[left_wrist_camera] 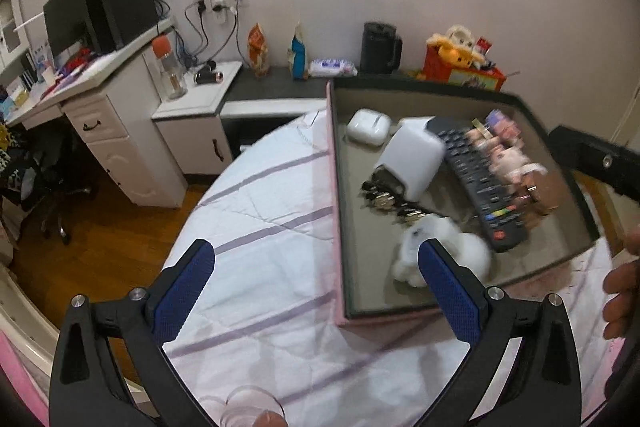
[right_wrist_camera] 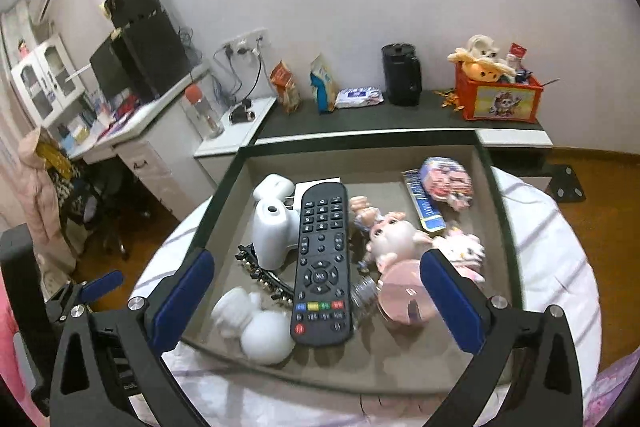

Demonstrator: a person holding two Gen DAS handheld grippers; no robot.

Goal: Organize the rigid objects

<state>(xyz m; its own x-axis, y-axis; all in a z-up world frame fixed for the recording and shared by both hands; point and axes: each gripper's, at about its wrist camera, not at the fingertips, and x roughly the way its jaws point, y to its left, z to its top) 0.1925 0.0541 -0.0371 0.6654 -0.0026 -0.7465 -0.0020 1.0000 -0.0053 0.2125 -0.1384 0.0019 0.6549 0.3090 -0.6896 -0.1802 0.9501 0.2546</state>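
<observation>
- The left gripper (left_wrist_camera: pixel 316 291) is hanging over the striped bedsheet (left_wrist_camera: pixel 256 227) beside the box's pink side wall; its jaws are standing wide with nothing between them; its right finger is overlapping the box corner in the left wrist view.
- The right gripper (right_wrist_camera: pixel 316 299) is hovering over the near end of the box (right_wrist_camera: pixel 224 187); its jaws are gaping wide and gripping nothing; the remote is showing between them in the view, but the pads are standing apart from it.
- The box is sitting on the bed and holding all the small things.
- The remote (right_wrist_camera: pixel 322 263) is lying lengthwise in the middle, buttons up; a white holder (right_wrist_camera: pixel 274 231) is lying on its side to its left, with an earbud case (right_wrist_camera: pixel 272 187) behind.
- A black hair clip (right_wrist_camera: pixel 262 277) is lying by the holder's mouth; a white figurine (right_wrist_camera: pixel 256 327) is resting at the near left corner.
- A pig toy (right_wrist_camera: pixel 394 237) and a pink round case (right_wrist_camera: pixel 404 295) are sitting right of the remote; a pink doll (right_wrist_camera: pixel 464 251) is lying beside them.
- A card pack (right_wrist_camera: pixel 440 187) is lying at the far right.
</observation>
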